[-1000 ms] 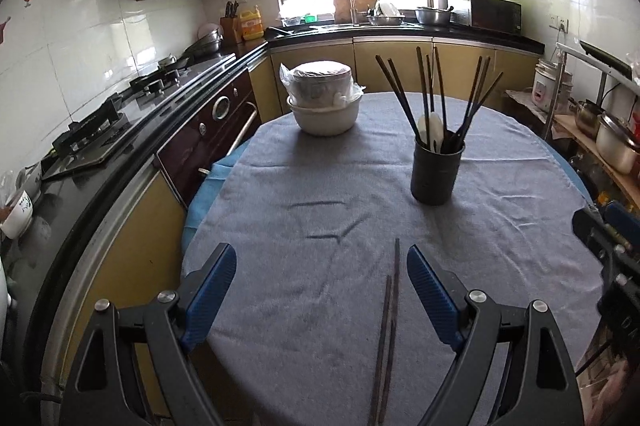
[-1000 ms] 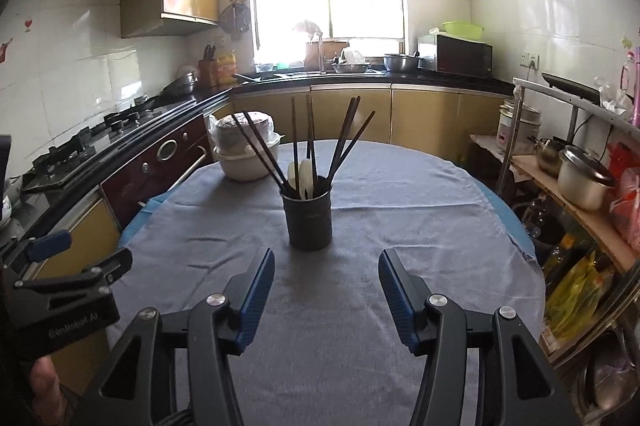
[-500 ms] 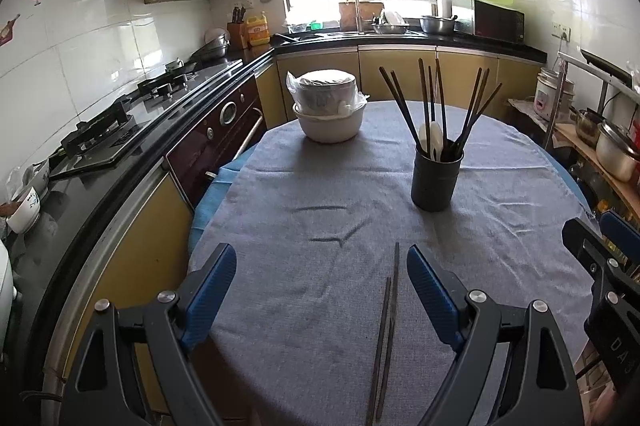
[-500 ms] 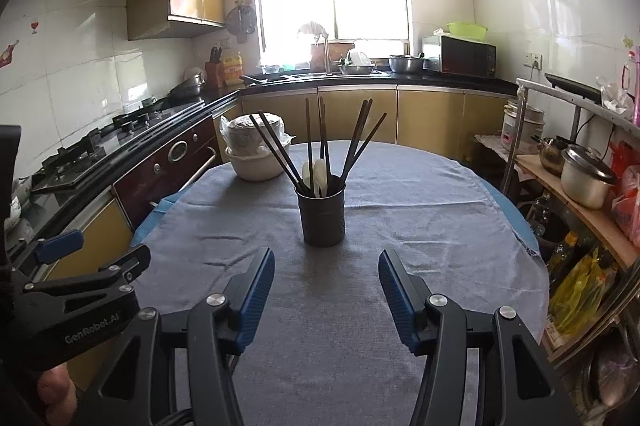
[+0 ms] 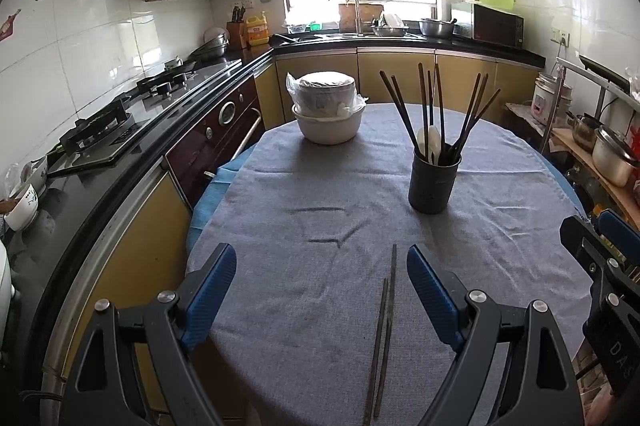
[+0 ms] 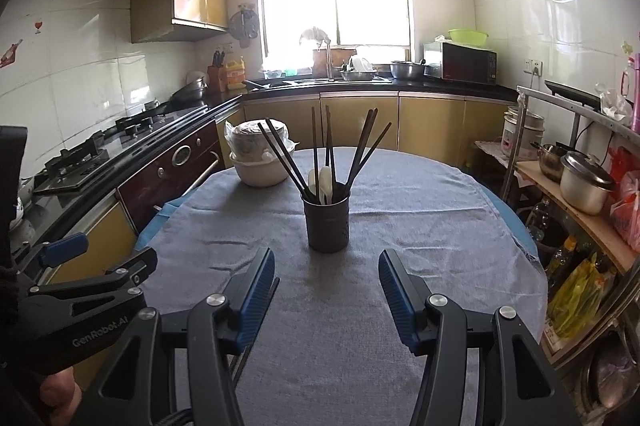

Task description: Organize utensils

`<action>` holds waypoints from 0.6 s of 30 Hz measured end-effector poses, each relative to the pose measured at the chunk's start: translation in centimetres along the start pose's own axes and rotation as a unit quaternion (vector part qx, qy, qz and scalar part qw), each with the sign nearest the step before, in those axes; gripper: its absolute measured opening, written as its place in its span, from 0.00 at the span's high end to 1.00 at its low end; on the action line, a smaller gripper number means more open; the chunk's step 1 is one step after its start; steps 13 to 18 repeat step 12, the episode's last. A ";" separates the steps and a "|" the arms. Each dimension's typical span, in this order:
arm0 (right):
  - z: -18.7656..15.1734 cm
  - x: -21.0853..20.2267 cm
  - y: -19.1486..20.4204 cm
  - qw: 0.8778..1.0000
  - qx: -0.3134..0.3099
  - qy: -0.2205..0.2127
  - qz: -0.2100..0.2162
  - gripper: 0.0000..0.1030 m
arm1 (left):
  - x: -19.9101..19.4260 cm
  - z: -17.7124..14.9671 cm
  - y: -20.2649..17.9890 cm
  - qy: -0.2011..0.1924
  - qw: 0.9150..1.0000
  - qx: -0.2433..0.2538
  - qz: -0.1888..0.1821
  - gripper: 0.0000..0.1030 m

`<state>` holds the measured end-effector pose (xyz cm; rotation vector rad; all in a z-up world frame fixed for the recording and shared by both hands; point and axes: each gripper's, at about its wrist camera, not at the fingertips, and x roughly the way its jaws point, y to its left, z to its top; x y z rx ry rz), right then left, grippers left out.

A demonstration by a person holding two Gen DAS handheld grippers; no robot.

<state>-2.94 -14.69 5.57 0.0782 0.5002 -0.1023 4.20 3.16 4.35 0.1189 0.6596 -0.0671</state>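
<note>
Both sets of jaws stand apart and empty as they did a second ago, the left gripper point(image 5: 320, 290) wider than the right gripper point(image 6: 327, 290), though each view has tilted slightly, so the dark cylindrical utensil holder point(image 5: 434, 181) now sits a little lower in both views. Two thin dark chopsticks point(image 5: 383, 330) lie side by side on the tabletop point(image 5: 280, 266) between the left jaws' ribbed blue pads point(image 5: 430, 294), nearer the right-hand one and untouched. Beyond, on the round tabletop's wrinkled grey cloth, the perforated holder bristles with slim dark chopsticks and two white spoons, and farther left stand stacked white bowls point(image 5: 328, 113), the upper wrapped in clear plastic.
</note>
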 end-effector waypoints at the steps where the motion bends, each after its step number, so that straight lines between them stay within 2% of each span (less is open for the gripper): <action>1: 0.0 -0.1 0.0 1.000 0.000 -0.002 -0.001 0.44 | 0.0 0.0 0.0 0.000 1.000 0.000 -0.001 0.15; 18: 0.4 0.7 -0.3 1.000 0.003 0.002 -0.008 0.44 | 1.2 0.8 -0.1 -0.003 1.000 0.000 -0.020 0.15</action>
